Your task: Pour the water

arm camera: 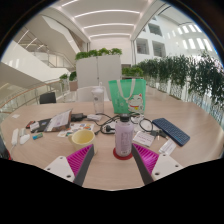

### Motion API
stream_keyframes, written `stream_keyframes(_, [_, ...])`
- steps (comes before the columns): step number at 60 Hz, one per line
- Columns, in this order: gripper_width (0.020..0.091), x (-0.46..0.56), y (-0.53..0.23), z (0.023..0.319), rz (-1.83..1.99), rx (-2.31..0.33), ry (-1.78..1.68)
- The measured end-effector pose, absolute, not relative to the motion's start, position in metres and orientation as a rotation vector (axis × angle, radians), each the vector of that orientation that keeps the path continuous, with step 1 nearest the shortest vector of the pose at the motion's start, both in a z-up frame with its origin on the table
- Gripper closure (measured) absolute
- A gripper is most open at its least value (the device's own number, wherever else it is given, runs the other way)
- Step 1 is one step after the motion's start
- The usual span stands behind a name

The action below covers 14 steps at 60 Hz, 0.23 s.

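Note:
A clear plastic bottle (123,135) with a pale cap stands upright on a red coaster (122,154) on the wooden table (110,172). It stands just ahead of my gripper (113,156), between the two fingers, with a gap at either side. The gripper is open, its pink pads (81,157) spread wide. To the left of the bottle sits a yellow bowl (83,136).
A green bag (127,96) stands behind the bottle. A black keyboard (171,131) lies to the right, papers and small items to the left. A white chair (89,95) and planters with hedges stand beyond the table.

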<state>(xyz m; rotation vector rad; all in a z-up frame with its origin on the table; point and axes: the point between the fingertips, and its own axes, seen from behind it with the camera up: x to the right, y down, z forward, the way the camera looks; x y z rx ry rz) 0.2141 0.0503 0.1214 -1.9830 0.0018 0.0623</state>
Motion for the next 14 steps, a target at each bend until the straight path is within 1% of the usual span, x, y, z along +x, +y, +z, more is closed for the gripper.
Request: stream_keyframes(14, [0.0278,0.161,-0.062,0.185,-0.006,-1.969,0.100])
